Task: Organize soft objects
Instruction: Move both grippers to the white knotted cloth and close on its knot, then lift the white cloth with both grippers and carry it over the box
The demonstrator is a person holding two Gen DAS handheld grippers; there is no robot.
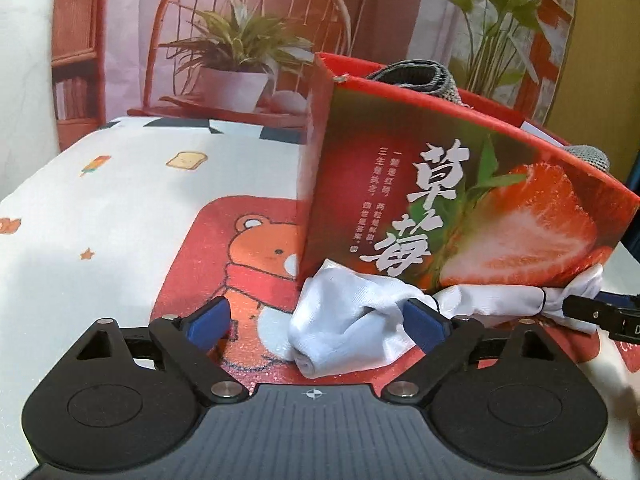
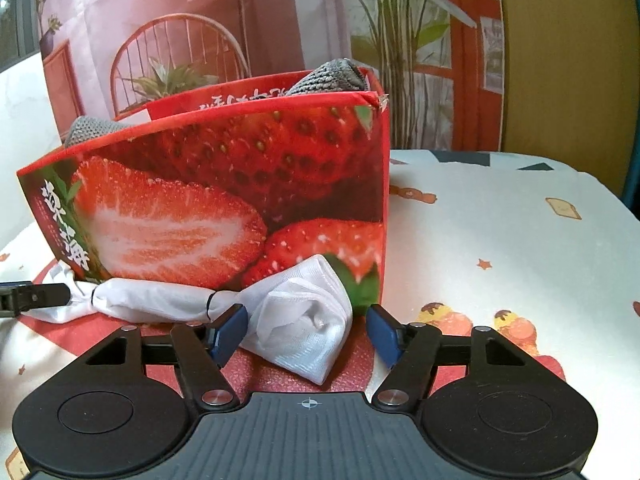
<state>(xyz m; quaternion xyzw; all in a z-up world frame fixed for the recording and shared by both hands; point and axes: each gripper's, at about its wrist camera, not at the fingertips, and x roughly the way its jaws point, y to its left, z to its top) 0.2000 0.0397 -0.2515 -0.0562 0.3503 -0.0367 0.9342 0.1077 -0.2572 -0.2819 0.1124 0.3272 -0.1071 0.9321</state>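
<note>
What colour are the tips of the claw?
Blue fingertips on a black claw, clearest in the right wrist view.

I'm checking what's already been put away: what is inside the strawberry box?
Grey knitted fabric pokes above the rim of the strawberry box at two spots. The box walls hide everything lower down.

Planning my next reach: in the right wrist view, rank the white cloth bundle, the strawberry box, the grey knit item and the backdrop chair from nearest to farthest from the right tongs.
1. White cloth bundle, between the open right tongs.
2. Strawberry box, just behind it.
3. Grey knit item, poking from the box top.
4. Backdrop chair, printed on the wall, upper left.
</note>
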